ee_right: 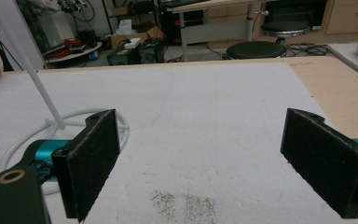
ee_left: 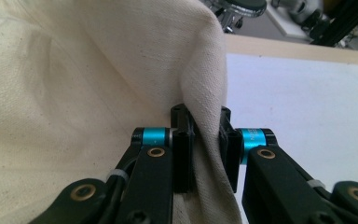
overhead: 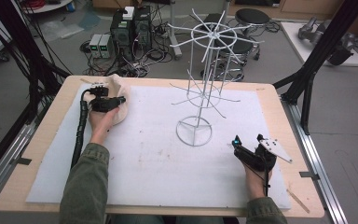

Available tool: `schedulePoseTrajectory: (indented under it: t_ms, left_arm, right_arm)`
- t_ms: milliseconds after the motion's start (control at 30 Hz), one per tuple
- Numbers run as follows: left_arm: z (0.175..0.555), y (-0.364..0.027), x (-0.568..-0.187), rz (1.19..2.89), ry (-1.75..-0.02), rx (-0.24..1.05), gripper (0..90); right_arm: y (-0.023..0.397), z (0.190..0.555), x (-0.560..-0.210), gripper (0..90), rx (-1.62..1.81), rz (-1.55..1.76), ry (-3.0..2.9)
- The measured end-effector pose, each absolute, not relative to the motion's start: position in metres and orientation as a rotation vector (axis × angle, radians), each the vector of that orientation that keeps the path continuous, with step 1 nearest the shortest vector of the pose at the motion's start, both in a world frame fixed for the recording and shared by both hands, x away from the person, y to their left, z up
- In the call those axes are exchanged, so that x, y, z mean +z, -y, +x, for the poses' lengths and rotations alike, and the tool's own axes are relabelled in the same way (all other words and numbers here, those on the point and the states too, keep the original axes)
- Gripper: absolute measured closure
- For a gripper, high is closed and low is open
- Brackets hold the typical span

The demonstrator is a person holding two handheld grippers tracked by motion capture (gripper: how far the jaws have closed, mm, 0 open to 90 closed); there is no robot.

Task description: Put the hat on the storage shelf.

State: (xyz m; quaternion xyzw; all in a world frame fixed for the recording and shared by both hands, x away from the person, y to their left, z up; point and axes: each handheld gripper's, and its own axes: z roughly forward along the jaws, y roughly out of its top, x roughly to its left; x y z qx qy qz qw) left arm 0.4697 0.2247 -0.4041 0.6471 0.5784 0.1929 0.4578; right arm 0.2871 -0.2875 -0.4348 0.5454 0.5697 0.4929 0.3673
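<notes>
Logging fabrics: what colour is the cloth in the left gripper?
Plain cream cloth, clearest in the left gripper view.

No text, label, brand, number or sign is showing clearly enough to read. Faint marks are sitting on the cyan band (ee_left: 253, 138) of the left gripper (ee_left: 204, 140), but they are too small and blurred to make out.
</notes>
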Motion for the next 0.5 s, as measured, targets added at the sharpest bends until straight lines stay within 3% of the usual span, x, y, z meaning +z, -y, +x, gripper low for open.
schedulePoseTrajectory:
  t_ms: [300,500]
  left_arm:
    - [0.443,-0.222,-0.382,1.577,-1.203,0.559,79.4]
    - [0.428,-0.224,-0.364,1.520,-1.142,0.560,79.3]
  right_arm:
    - [0.287,0.286,-0.434,10.9,1.265,1.380,-1.467]
    - [0.285,0.285,-0.434,10.9,1.269,1.384,-1.465]
